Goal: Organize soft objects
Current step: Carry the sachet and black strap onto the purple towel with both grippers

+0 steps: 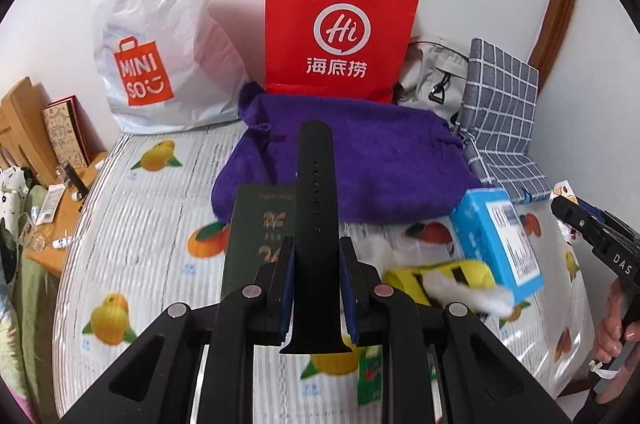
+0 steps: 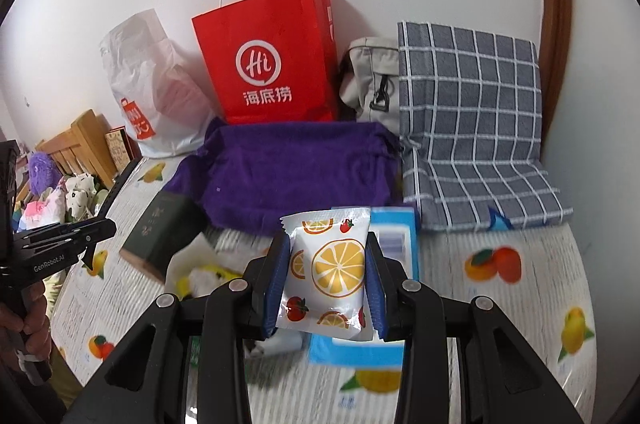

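My left gripper (image 1: 316, 256) is shut on a black watch strap (image 1: 316, 191), held upright above the table in front of a purple drawstring pouch (image 1: 372, 159). My right gripper (image 2: 328, 256) is shut on a white packet printed with orange slices (image 2: 332, 268), held above a blue box (image 2: 394, 236). The purple pouch (image 2: 296, 171) lies flat behind it. A yellow and white soft toy (image 1: 452, 280) lies on the table right of the left gripper; it also shows in the right wrist view (image 2: 204, 276). The right gripper shows at the right edge of the left wrist view (image 1: 600, 240).
A red paper bag (image 1: 340, 23), a white Miniso bag (image 1: 160, 35), a grey bag (image 1: 436, 71) and a checked grey cloth bag (image 2: 472, 127) stand along the wall. A dark green box (image 1: 260, 236) and the blue box (image 1: 500, 236) lie on the fruit-print tablecloth (image 1: 140, 224).
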